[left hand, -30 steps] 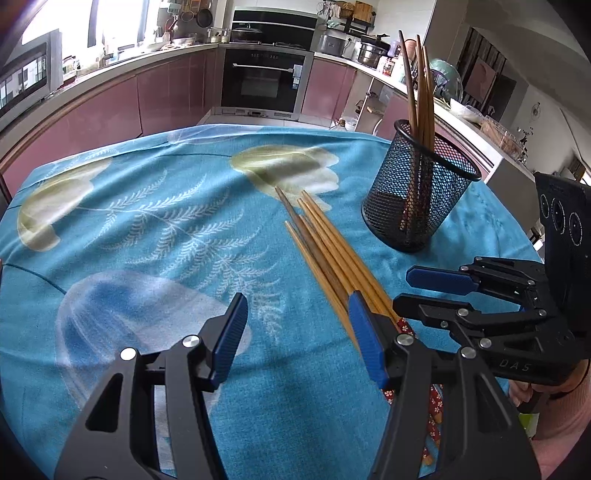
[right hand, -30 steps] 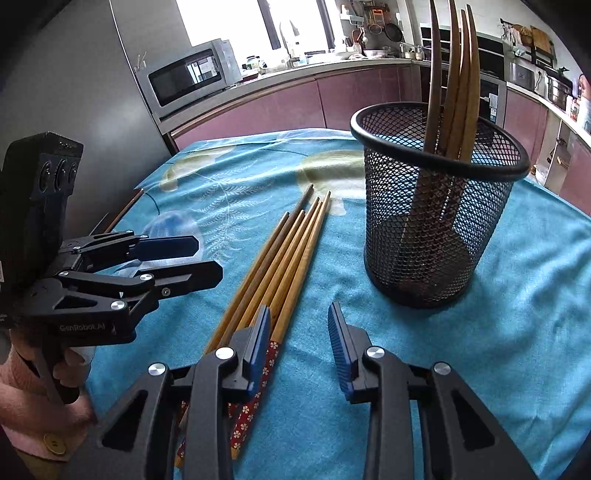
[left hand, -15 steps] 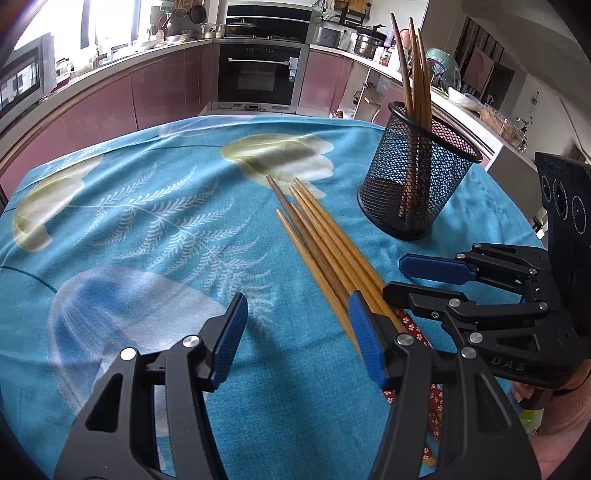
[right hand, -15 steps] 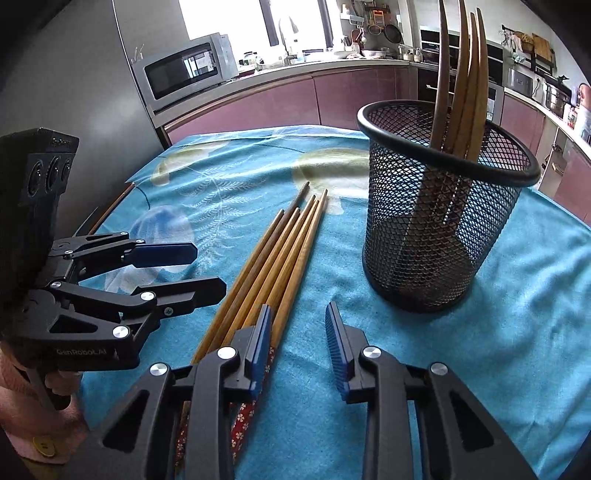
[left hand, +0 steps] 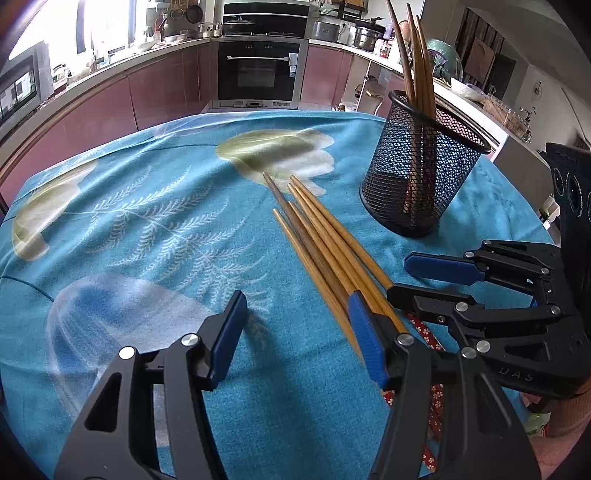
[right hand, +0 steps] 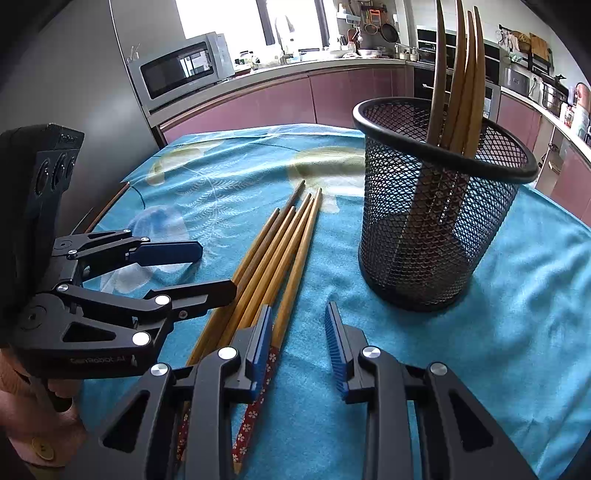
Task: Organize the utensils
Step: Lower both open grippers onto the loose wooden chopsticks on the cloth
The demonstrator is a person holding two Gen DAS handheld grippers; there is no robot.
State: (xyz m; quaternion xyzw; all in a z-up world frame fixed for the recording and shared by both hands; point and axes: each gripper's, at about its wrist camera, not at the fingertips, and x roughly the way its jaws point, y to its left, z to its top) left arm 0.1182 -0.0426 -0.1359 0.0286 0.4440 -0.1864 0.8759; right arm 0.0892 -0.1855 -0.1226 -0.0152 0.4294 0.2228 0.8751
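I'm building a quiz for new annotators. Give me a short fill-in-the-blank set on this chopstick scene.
1. The loose chopsticks lie on a ____ tablecloth.
2. The black holder is made of wire ____.
3. The chopsticks in the holder stand with their tips pointing ____.
4. The right tongs hold ____.

Missing words: blue; mesh; up; nothing

1. Under me lies a blue tablecloth (left hand: 155, 236) printed with pale ferns and leaves, covering the worktop.
2. Beyond the cloth's far edge I see a built-in oven (left hand: 260, 72) set among pink cabinets (left hand: 166, 88).
3. Left of the oven, a microwave (right hand: 181, 70) sits on the kitchen counter.
4. Right of the oven, steel pots (left hand: 365, 35) stand on the counter.
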